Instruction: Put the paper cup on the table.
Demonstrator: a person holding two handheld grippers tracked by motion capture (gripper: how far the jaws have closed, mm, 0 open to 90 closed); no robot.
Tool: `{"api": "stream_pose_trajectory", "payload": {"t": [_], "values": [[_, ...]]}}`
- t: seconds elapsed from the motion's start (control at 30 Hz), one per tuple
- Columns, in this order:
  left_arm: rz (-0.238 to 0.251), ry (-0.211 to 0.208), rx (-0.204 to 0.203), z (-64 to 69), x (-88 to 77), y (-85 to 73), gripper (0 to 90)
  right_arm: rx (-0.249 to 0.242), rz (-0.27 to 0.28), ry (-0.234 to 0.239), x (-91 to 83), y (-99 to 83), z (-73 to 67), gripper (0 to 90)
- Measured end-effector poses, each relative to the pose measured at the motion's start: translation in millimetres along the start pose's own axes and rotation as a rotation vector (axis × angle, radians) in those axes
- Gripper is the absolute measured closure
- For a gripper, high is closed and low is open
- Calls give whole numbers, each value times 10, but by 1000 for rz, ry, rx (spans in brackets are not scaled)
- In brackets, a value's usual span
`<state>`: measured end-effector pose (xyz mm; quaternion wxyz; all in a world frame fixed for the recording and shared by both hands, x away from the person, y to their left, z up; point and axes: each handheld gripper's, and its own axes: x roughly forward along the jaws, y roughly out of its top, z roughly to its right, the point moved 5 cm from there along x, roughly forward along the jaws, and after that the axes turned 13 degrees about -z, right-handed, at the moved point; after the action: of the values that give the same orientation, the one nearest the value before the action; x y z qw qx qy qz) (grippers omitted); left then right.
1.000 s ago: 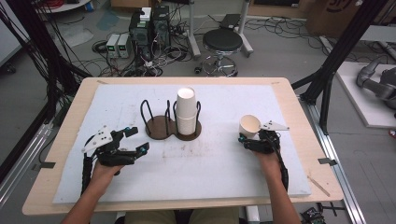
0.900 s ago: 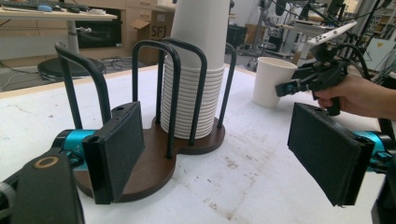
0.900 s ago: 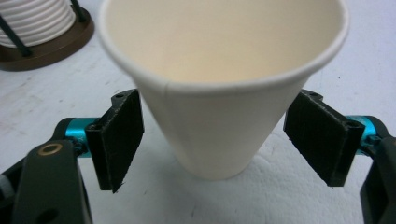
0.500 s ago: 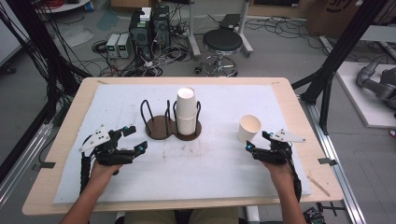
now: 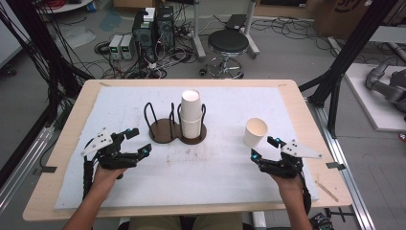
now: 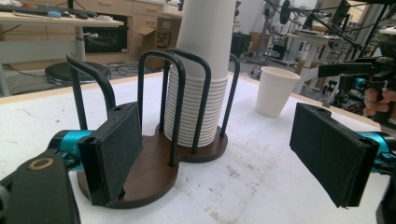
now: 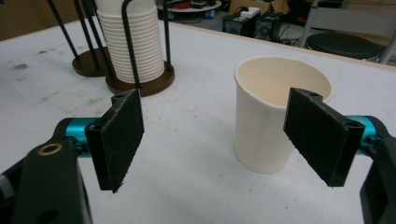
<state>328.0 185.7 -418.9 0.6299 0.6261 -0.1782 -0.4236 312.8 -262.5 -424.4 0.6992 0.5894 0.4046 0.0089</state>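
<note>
Backing off, my right tongs (image 5: 262, 149) leave the paper cup (image 5: 255, 132) standing alone, spread wide and empty. Left tongs (image 5: 139, 142) have just been opening, nothing between them. Cup seems light and crushable; I'd pinch its wall gently.

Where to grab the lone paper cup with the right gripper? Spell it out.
Take the single cup across its side wall near the middle, coming in level from the person's side, where the right gripper waits open. It stands upright and apart from the cup stack, and its tapered wall suits flat jaws.
</note>
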Motion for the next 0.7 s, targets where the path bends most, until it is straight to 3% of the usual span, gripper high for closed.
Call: {"api": "stream_pose_trajectory", "payload": {"t": [0.7], "values": [[20,5,31,43,-79,25,176,-64,27,39,-56,89,-199,207]]}}
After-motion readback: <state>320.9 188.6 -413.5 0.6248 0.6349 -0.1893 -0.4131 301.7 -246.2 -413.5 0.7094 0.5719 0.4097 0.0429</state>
